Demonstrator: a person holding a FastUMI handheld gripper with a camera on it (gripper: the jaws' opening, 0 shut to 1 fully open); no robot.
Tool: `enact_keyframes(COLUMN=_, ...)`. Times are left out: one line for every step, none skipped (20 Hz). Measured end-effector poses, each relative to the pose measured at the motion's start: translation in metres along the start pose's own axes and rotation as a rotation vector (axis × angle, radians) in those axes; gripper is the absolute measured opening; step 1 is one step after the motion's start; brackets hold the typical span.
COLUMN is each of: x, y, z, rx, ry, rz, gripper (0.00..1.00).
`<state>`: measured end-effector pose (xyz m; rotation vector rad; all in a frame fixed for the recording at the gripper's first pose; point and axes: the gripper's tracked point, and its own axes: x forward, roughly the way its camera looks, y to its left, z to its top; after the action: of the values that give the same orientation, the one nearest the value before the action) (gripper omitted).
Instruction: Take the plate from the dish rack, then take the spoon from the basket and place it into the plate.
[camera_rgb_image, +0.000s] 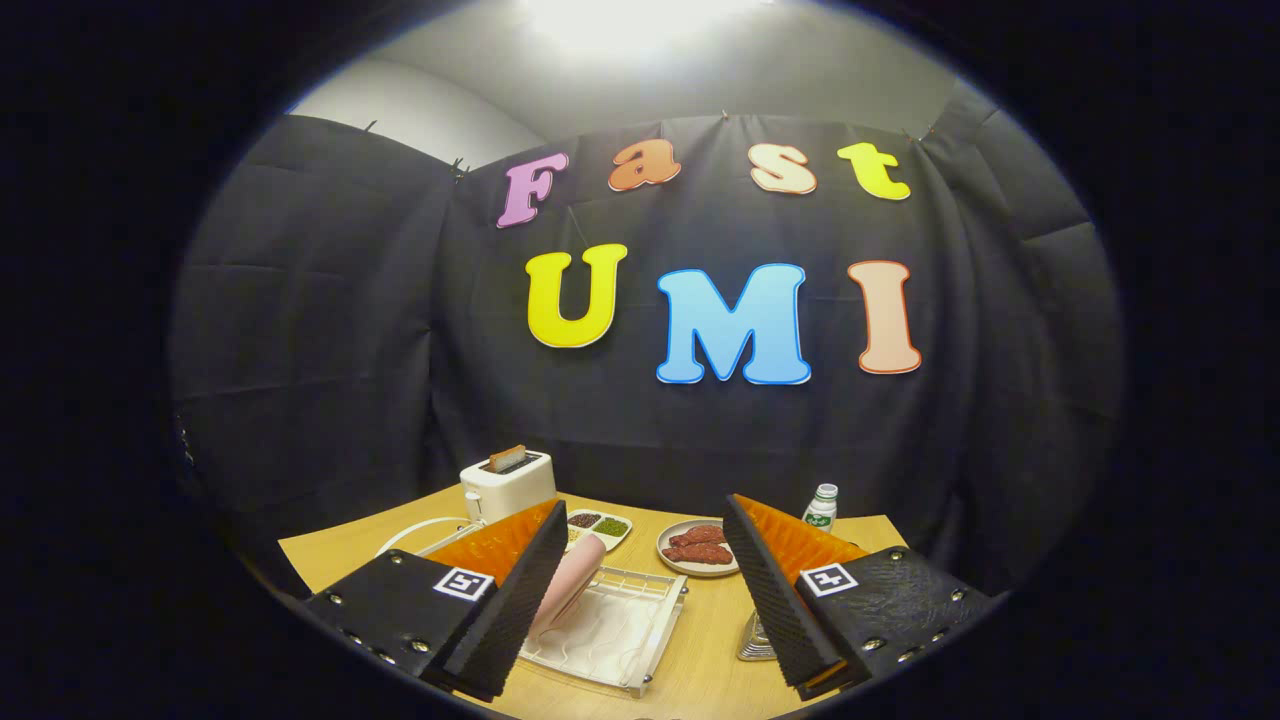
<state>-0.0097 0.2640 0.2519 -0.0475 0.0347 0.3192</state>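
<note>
My gripper is open, its two black-padded fingers spread wide above the wooden table. A pale pink plate stands tilted on edge in the white dish rack, right beside my left finger and partly hidden by it. Nothing is held between the fingers. A shiny metal thing, perhaps part of the basket, peeks out beside my right finger, mostly hidden. I cannot make out the spoon.
Beyond the fingers stand a white toaster with bread in it, a divided dish of beans, a plate with red meat pieces and a small white bottle. A white cable lies left of the rack.
</note>
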Motion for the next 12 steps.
enact_keyframes(x=0.010, y=0.005, z=-0.003, rx=0.006, ry=0.028, rz=0.013, gripper=0.96)
enact_keyframes(x=0.020, y=0.008, z=-0.008, rx=0.016, ry=0.058, rz=0.027, gripper=0.96)
enact_keyframes(x=0.029, y=0.012, z=-0.013, rx=0.028, ry=0.091, rz=0.039, gripper=0.96)
enact_keyframes(x=0.038, y=0.015, z=-0.017, rx=0.035, ry=0.123, rz=0.050, gripper=0.96)
enact_keyframes(x=0.047, y=0.017, z=-0.021, rx=0.038, ry=0.150, rz=0.059, gripper=0.96)
enact_keyframes(x=0.055, y=0.020, z=-0.025, rx=0.039, ry=0.177, rz=0.069, gripper=0.96)
enact_keyframes(x=0.063, y=0.023, z=-0.029, rx=0.040, ry=0.199, rz=0.077, gripper=0.96)
enact_keyframes(x=0.070, y=0.025, z=-0.035, rx=0.043, ry=0.226, rz=0.084, gripper=0.96)
enact_keyframes(x=0.078, y=0.028, z=-0.041, rx=0.050, ry=0.254, rz=0.093, gripper=0.96)
enact_keyframes(x=0.086, y=0.031, z=-0.048, rx=0.059, ry=0.287, rz=0.104, gripper=0.96)
enact_keyframes(x=0.092, y=0.033, z=-0.056, rx=0.066, ry=0.326, rz=0.111, gripper=0.96)
enact_keyframes(x=0.097, y=0.035, z=-0.067, rx=0.073, ry=0.370, rz=0.121, gripper=0.96)
